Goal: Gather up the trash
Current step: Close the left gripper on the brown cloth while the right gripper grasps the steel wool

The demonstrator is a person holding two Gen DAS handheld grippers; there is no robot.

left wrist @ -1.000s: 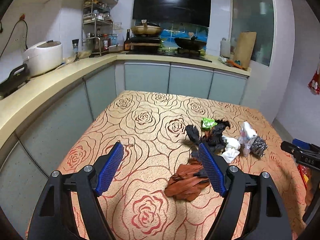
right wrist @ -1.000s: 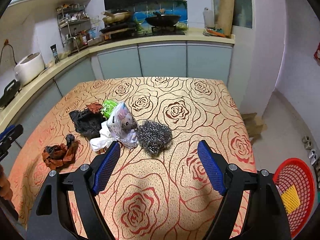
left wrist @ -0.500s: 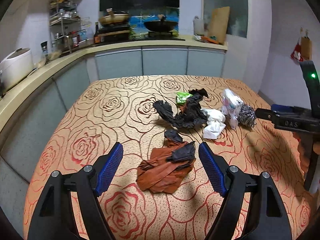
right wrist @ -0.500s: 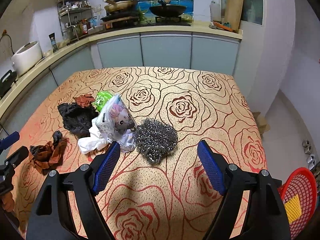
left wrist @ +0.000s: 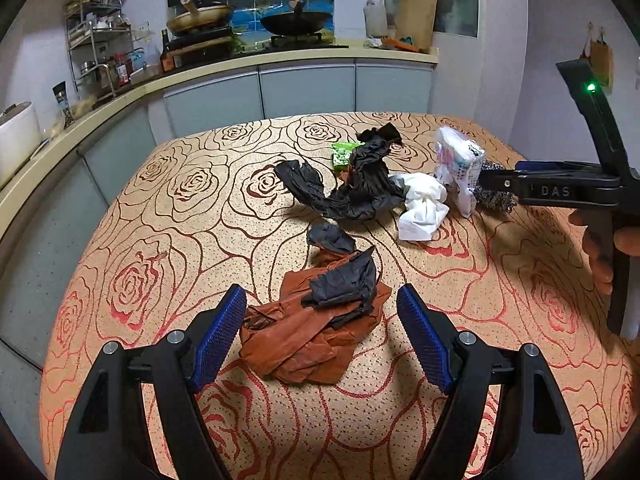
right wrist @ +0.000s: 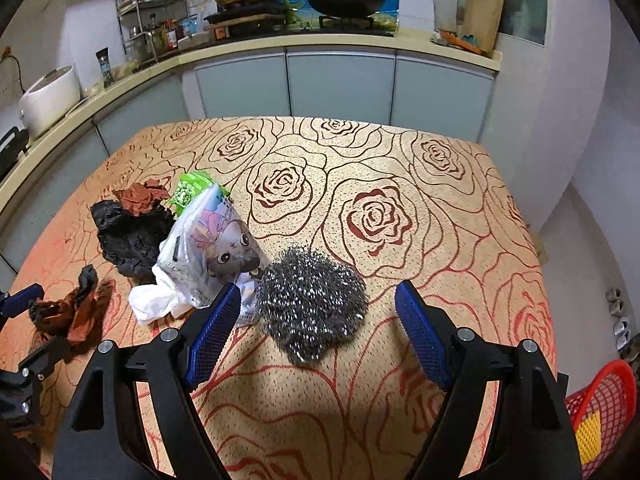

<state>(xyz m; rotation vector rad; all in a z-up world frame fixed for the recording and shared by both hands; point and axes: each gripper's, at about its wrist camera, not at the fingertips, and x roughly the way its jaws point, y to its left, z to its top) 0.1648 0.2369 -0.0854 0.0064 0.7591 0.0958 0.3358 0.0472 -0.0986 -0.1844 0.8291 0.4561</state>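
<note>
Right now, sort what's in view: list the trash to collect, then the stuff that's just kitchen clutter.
Trash on the table:
crumpled brown-and-black wrapper
crumpled black plastic bag
white tissue wad
printed plastic packet
green snack packet
steel wool scourer

Just lying about:
white rice cooker
black wok
wooden cutting board

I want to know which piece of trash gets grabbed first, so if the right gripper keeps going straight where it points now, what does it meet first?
Most likely the grey steel-wool scouring ball, which lies between the open right gripper fingers on the rose-patterned tablecloth. Depth is hard to judge.
</note>
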